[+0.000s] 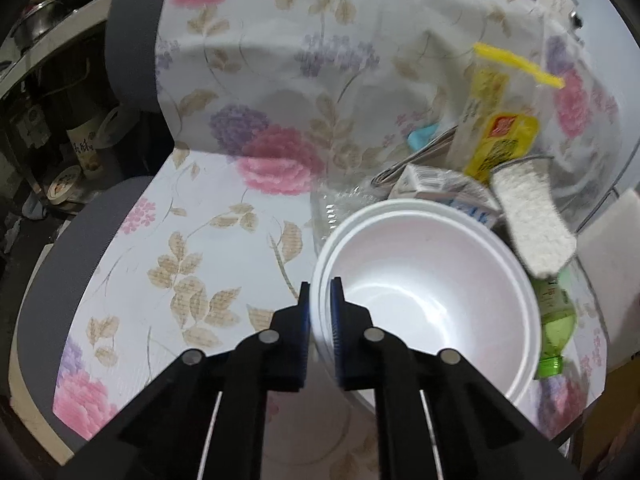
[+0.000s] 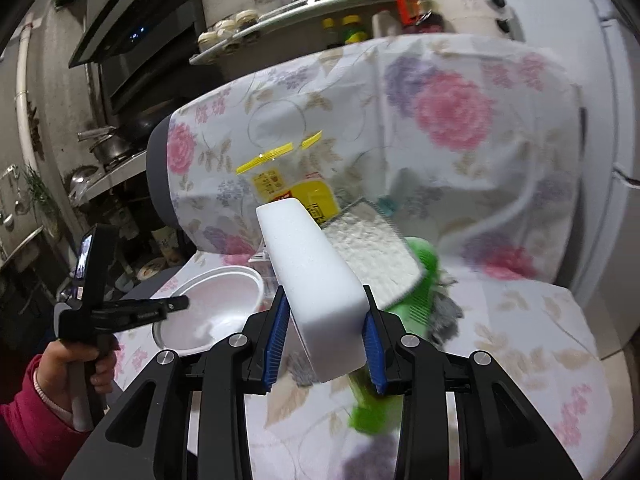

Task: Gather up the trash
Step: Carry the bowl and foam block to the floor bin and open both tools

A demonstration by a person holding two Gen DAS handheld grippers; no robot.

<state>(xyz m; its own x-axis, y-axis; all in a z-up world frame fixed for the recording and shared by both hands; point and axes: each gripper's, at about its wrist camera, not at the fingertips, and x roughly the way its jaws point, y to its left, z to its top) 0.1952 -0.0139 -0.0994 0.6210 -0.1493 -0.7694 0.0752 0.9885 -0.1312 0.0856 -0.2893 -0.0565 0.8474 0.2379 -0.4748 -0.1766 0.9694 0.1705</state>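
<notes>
Trash litters a floral-clothed table (image 1: 224,240) in a cluttered kitchen; left fingers (image 1: 320,300) pinch a foam bowl (image 1: 424,280), right fingers (image 2: 325,324) a white block (image 2: 316,272).

Flowered cloth-covered seat (image 1: 208,248) left of white foam bowl (image 1: 432,280) lay bare; heaped wrappers, bottles (image 1: 492,184) crowded space right, behind

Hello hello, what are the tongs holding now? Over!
Left tongs shut on white foam bowl rim. Right tongs shut on white foam block. Green bottle, yellow packet, small carton crowd behind the bowl.
</notes>
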